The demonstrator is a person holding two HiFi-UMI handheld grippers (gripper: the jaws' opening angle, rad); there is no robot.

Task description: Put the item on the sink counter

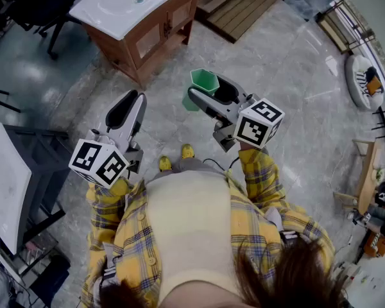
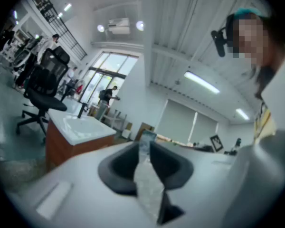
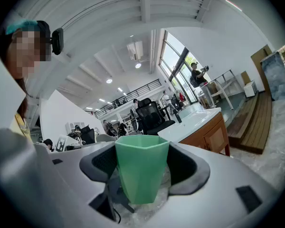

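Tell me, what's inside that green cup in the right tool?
From the head view, only plain green inner wall shows inside the green faceted plastic cup gripped by the right tool; nothing lies visibly in it. Its bottom is hidden by its own walls.

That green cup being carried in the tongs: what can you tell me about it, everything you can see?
The green cup is one plain matte colour and looks like plastic. Its walls are faceted, giving an angular rim, and it narrows toward the base. No handle shows. It stands roughly upright, mouth open upward, and nothing shows inside from the head view. The right gripper clamps it on both sides, carrying it above the floor.
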